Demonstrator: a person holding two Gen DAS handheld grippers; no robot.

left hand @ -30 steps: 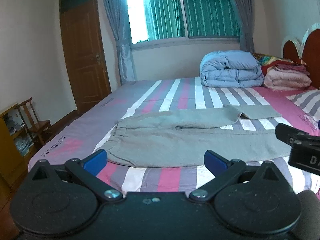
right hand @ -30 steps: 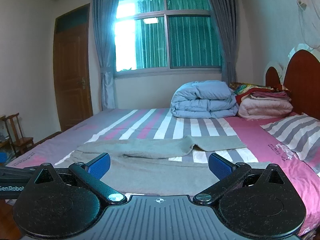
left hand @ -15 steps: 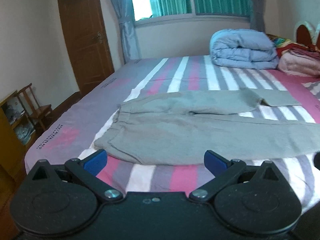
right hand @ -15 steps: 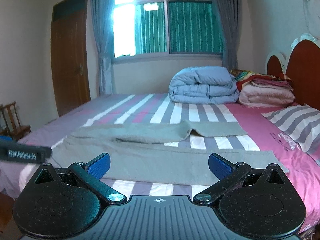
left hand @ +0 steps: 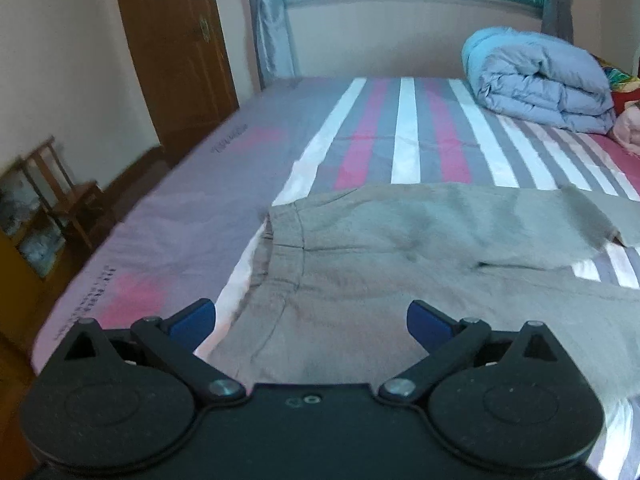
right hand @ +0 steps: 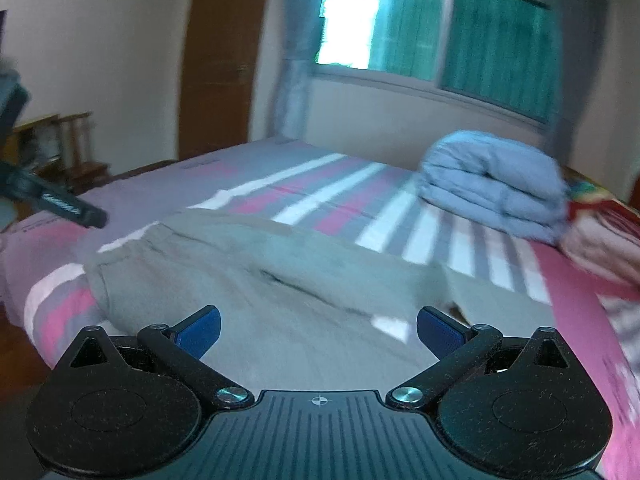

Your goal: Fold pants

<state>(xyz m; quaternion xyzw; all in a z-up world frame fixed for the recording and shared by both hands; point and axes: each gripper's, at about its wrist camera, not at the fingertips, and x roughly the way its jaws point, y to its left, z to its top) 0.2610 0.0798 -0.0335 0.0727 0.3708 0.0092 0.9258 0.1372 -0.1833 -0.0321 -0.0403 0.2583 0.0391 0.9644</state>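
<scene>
While the left gripper (left hand: pixel 311 322) hangs with its blue pads spread wide and nothing between them, the grey pants (left hand: pixel 400 280) lie flat on the striped bed (left hand: pixel 240 184) just ahead of and below its tips, waistband toward the left pad. A folded blue quilt (left hand: pixel 536 80) sits far ahead to the right. From the right wrist (blurred), the right gripper (right hand: pixel 319 334) is likewise spread and empty above the pants (right hand: pixel 256 280), legs running off rightward.
</scene>
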